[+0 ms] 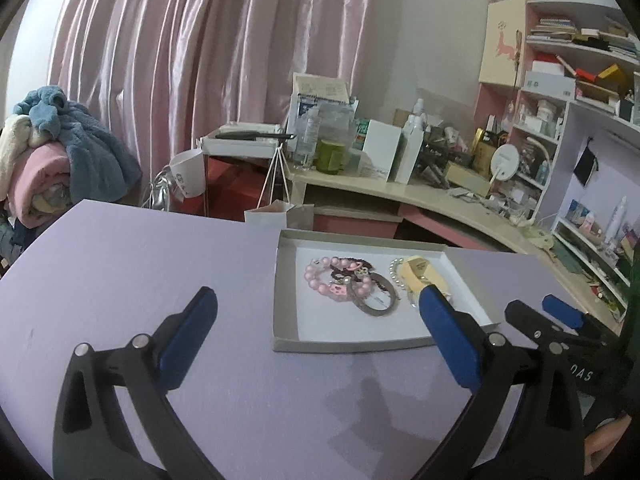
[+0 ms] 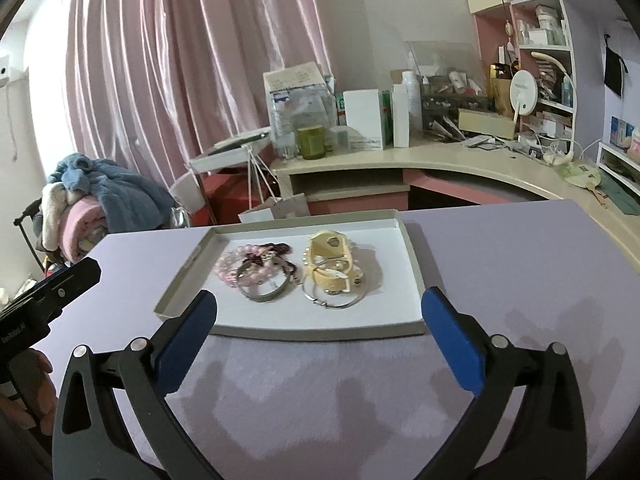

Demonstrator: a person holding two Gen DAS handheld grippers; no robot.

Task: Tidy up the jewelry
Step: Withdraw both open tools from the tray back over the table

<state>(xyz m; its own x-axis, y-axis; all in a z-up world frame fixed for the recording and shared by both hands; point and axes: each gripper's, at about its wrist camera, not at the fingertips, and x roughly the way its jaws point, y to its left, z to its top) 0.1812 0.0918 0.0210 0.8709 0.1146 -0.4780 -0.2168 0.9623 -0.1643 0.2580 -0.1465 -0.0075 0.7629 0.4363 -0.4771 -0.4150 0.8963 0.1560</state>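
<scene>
A shallow white tray (image 1: 286,292) (image 2: 188,276) lies on the lilac table. In it are a pink bead bracelet (image 1: 316,278) (image 2: 228,266), a dark bead string (image 2: 280,249), a grey bangle (image 1: 374,300) (image 2: 264,286), a yellow band (image 1: 418,274) (image 2: 328,256), a pearl bracelet (image 1: 394,270) and a thin silver hoop (image 2: 334,298). My left gripper (image 1: 318,308) is open and empty, just short of the tray's front left. My right gripper (image 2: 320,308) is open and empty at the tray's front edge; it also shows in the left wrist view (image 1: 536,314).
The lilac table (image 1: 140,264) (image 2: 520,264) ends behind the tray. Beyond stand a cluttered curved desk (image 1: 400,192) (image 2: 420,156), shelves (image 1: 560,92), a white paper bag (image 1: 268,212), pink curtains and a pile of blankets (image 1: 60,152) at left.
</scene>
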